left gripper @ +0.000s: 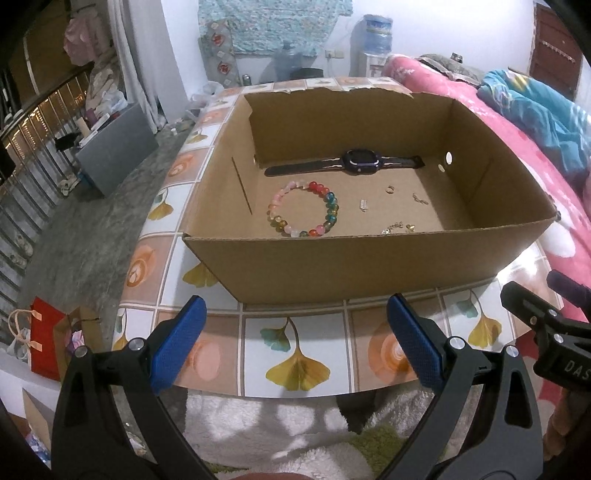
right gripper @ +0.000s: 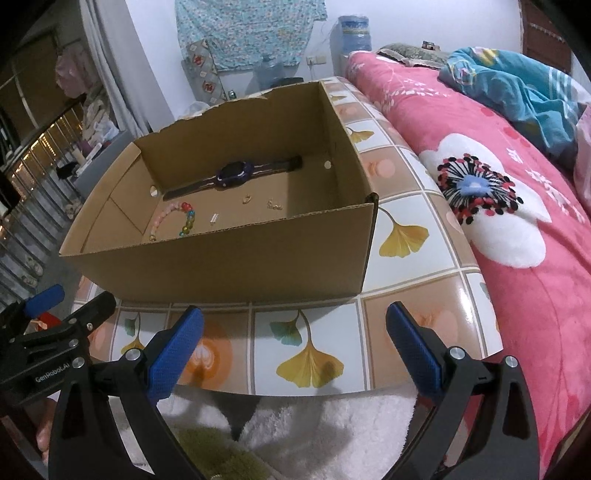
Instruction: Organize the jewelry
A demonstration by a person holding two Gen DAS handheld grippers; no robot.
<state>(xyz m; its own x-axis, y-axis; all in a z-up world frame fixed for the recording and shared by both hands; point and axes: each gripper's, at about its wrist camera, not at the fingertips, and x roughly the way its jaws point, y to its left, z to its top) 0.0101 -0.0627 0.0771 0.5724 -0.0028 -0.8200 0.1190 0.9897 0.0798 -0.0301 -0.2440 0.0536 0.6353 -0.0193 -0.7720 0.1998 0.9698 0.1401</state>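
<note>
Both claws, left (left gripper: 295,325) and right (right gripper: 294,330), gape empty, short of the boxed bracelet (left gripper: 303,208), seemingly beaded.

Bed cover (right gripper: 517,206): pink, with a big white flower.
Water bottle (left gripper: 376,33): blue, seen by the back wall.
Bag (left gripper: 42,332): red, seen on the floor.

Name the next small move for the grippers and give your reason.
Probably reach the left hand-held gripper over the box's near wall toward the bead bracelet. Both grippers hang open and empty in front of the box, the right hand-held gripper too. The bracelet lies free on the box floor, nearest the left side and the easiest to pinch.
</note>
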